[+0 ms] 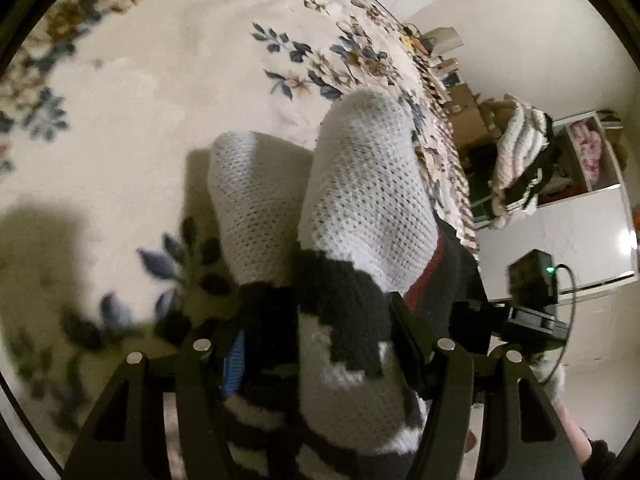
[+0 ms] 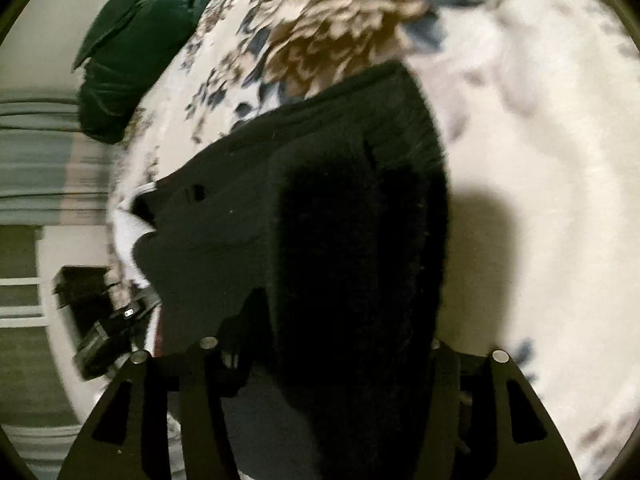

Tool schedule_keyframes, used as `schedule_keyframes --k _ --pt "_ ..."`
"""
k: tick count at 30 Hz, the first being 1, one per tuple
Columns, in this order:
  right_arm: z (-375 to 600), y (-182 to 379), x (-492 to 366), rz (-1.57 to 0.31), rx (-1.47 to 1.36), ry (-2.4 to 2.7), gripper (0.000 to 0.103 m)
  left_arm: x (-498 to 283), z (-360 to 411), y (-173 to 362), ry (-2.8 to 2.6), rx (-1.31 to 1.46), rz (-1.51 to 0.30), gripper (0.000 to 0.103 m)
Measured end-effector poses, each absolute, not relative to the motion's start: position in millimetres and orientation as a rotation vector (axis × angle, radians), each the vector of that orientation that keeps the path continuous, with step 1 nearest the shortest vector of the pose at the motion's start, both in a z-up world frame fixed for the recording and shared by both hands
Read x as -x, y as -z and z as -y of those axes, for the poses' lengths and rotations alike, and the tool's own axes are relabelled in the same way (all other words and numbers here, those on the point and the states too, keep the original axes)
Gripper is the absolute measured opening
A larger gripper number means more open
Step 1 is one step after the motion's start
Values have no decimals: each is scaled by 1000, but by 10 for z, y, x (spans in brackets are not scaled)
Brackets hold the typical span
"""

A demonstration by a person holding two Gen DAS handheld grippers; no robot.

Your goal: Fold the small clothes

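Knit garment [image 1: 360,208] seemingly between fingers [image 1: 404,328]

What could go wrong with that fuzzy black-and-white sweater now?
1. The sweater is bunched thick in the left gripper, so it might slip out or fold crooked.
2. Its black part hides the fingers of the right gripper; loose knit could snag there.
3. The edge of the flowery blanket looks close, so a sleeve might slide off the bed.
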State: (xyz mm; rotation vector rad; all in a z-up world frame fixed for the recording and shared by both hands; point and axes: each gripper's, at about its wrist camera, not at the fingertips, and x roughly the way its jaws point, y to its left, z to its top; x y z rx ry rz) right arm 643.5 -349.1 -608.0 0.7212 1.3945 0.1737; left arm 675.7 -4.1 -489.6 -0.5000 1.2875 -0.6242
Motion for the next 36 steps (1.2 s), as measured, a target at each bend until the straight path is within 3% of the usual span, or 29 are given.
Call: schedule_keyframes --k 1,3,5,6,7,10,24,36 --pt "3496 5980 -6389 -1387 -662 -123 68 -6712 35 4809 599 479 -1277 60" --pt "3528 5749 -6233 -1334 -541 -18 95 -6570 32 4587 527 400 -1227 60" --pt "3422 5473 -5998 -1290 -439 69 102 -6395 24 4378 475 342 -1180 60" --pt "3426 5372 -5867 -1271 -400 99 102 -6270 47 4239 441 297 -1150 67" --pt "3376 5239 -5714 -1247 -357 133 102 -6181 79 4144 408 246 -1134 79" --pt "3307 4947 -5293 -1184 -279 209 103 -5833 213 3859 284 72 -1111 92" --pt "2931 3335 -3702 -999 -148 300 103 -4494 589 2458 159 -72 -972 93" --pt "2496 1521 -2277 -847 -59 243 103 -3254 529 1162 114 -28 -892 93"
